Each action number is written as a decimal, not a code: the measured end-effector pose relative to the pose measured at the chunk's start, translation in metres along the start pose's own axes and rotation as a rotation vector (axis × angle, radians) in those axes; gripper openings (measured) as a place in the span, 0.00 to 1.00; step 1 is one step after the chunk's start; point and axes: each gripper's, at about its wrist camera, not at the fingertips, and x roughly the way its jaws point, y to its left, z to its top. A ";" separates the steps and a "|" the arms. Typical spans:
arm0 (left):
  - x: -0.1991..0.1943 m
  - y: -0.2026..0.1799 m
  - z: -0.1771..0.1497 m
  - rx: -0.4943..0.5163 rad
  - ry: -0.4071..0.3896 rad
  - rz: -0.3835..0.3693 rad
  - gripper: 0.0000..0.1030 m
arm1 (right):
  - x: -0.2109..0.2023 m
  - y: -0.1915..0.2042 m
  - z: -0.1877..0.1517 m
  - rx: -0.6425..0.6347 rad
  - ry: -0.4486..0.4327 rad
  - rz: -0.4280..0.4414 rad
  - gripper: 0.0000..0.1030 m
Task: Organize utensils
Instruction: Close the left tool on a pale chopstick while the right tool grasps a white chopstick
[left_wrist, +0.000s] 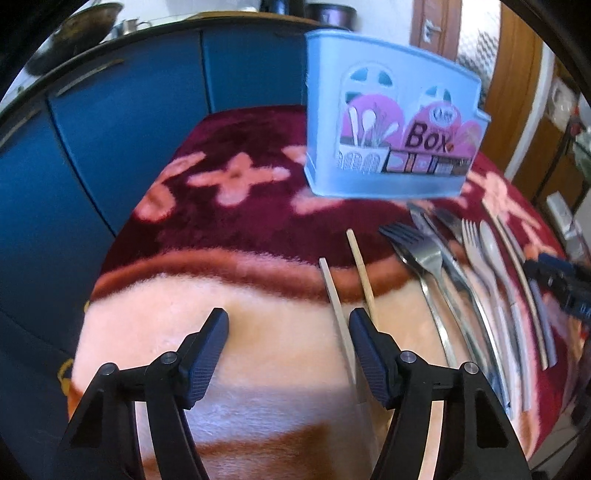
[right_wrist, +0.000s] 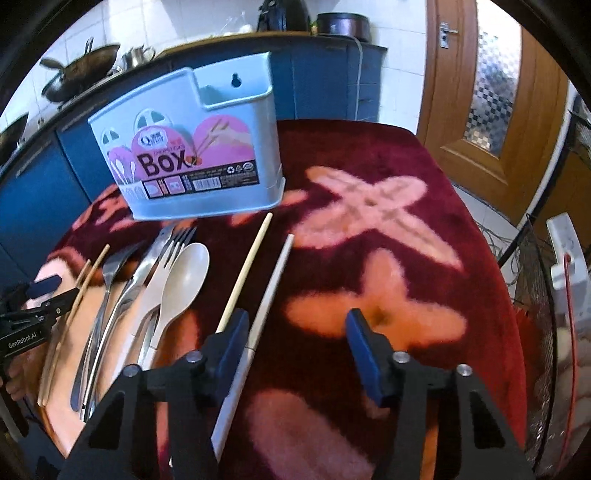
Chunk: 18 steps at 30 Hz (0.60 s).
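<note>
A light blue utensil box (left_wrist: 391, 122) (right_wrist: 188, 147) stands upright at the far side of the red and pink blanket (left_wrist: 229, 236). Metal forks (left_wrist: 424, 254), a beige plastic fork and spoon (right_wrist: 184, 280) and more sticks lie in a row in front of it. My left gripper (left_wrist: 288, 317) is open above the blanket; a pale chopstick (left_wrist: 338, 314) lies just inside its right finger, and a wooden chopstick (left_wrist: 364, 273) runs behind that finger. My right gripper (right_wrist: 297, 317) is open too; a white chopstick (right_wrist: 271, 291) lies just inside its left finger, with a wooden one (right_wrist: 245, 269) beside it.
Blue cabinets (left_wrist: 110, 122) with a dark counter edge run behind the table, with a wok (right_wrist: 81, 70) on top. A wooden door (right_wrist: 491, 92) stands at the right. A white appliance (right_wrist: 569, 273) and a wire rack sit off the table's right edge.
</note>
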 end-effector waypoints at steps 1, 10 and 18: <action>0.002 -0.002 0.001 0.020 0.012 0.009 0.67 | 0.001 0.001 0.002 -0.008 0.012 0.000 0.49; 0.009 -0.002 0.018 0.093 0.128 -0.017 0.67 | 0.022 -0.002 0.031 -0.049 0.179 0.018 0.40; 0.008 -0.009 0.032 0.147 0.189 -0.072 0.33 | 0.034 -0.004 0.051 -0.052 0.331 0.048 0.40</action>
